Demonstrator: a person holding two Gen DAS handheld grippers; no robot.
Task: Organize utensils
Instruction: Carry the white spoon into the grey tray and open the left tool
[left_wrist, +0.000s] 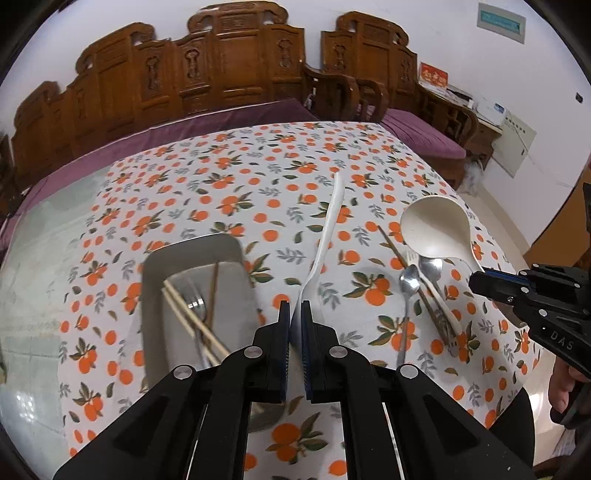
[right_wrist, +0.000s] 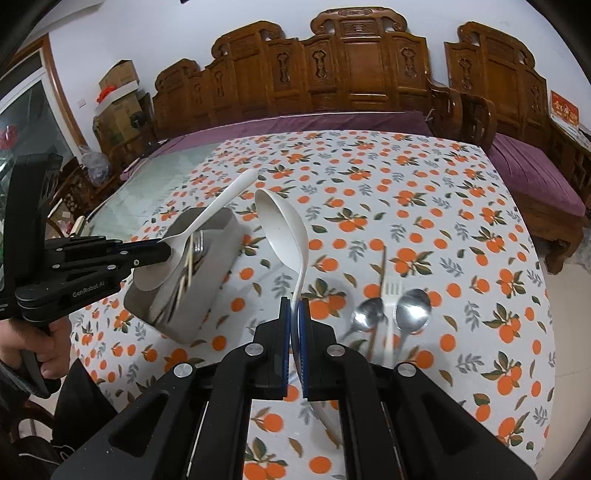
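My left gripper (left_wrist: 295, 306) is shut on the bowl of a white spoon (left_wrist: 327, 229), whose handle points away from me; it hangs just right of the metal tray (left_wrist: 155, 266). In the right wrist view the left gripper (right_wrist: 162, 253) holds this white spoon (right_wrist: 218, 206) over the tray (right_wrist: 218, 266). My right gripper (right_wrist: 295, 306) is shut on the handle of a white ladle (right_wrist: 280, 229), held above the table; the ladle also shows in the left wrist view (left_wrist: 436, 225). The tray holds chopsticks (left_wrist: 192, 321) and metal utensils.
Two metal spoons (right_wrist: 412, 306), a white fork (right_wrist: 391, 291) and brown chopsticks (right_wrist: 380, 266) lie on the orange-print tablecloth (right_wrist: 406, 184) to the right. A carved wooden bench (right_wrist: 351, 74) with purple cushions stands behind the table. The table edge drops off at right.
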